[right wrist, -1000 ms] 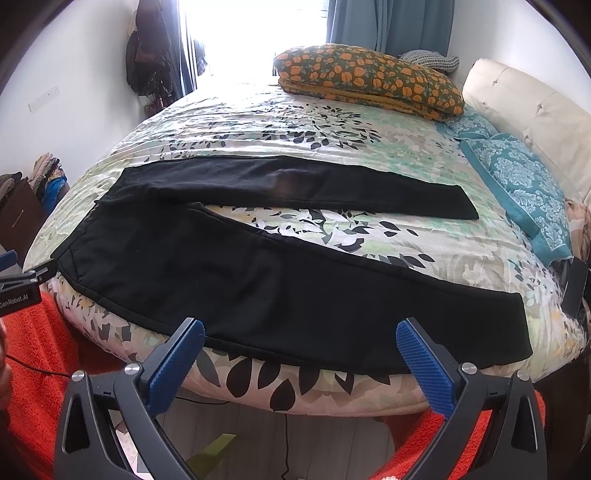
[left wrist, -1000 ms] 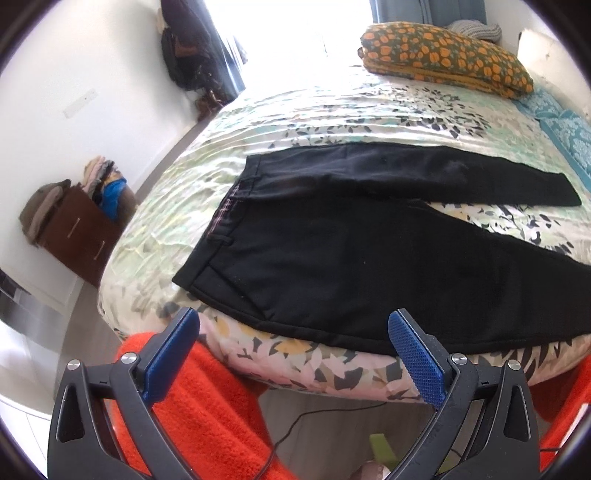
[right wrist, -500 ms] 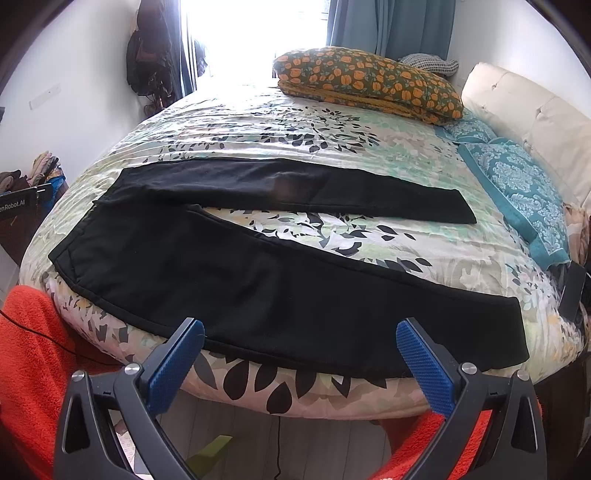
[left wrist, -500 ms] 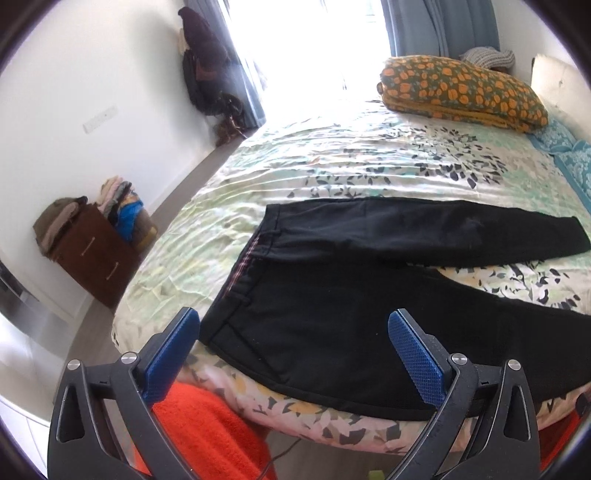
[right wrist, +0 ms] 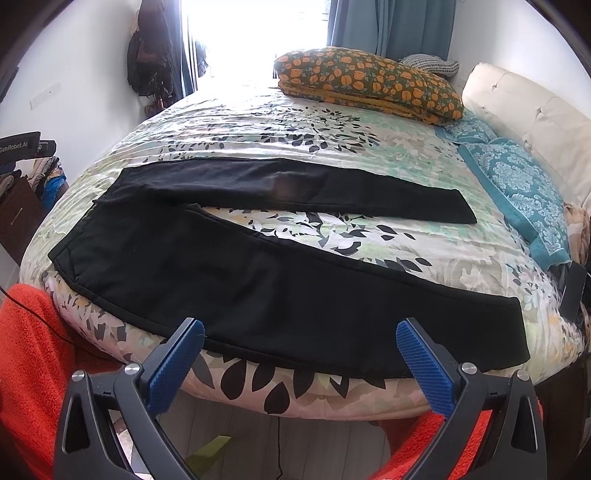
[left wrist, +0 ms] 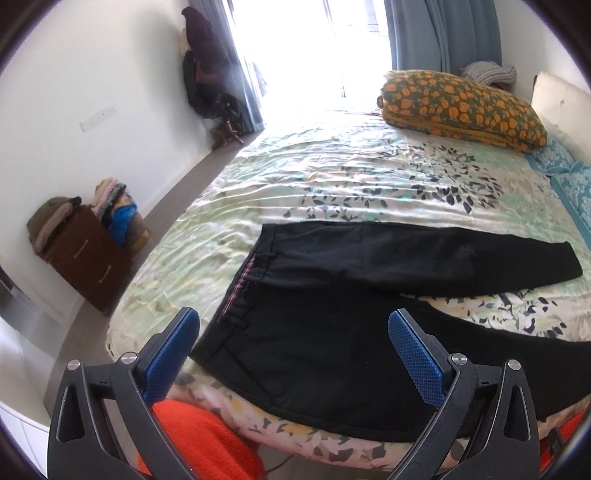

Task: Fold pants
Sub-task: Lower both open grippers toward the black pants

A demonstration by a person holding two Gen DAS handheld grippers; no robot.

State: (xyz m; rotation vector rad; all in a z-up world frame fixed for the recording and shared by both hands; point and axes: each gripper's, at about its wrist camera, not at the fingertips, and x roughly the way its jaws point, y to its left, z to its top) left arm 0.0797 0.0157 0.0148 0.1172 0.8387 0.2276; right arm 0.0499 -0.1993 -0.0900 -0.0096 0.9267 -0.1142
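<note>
Black pants (right wrist: 258,266) lie on a bedspread (right wrist: 369,155) of pale mint, cream and soft pink, printed with black and grey leaves. At twelve o'clock sits a dark green pillow (right wrist: 369,83) patterned with orange pumpkins. At three o'clock, a teal cushion (right wrist: 524,184) carries a paler damask print, beside a cream headboard (right wrist: 532,114). Blue curtains (right wrist: 391,29) hang behind. At nine o'clock stands a brown cabinet (left wrist: 92,258). Both grippers, left (left wrist: 293,328) and right (right wrist: 300,338), are black with blue textured pads.
</note>
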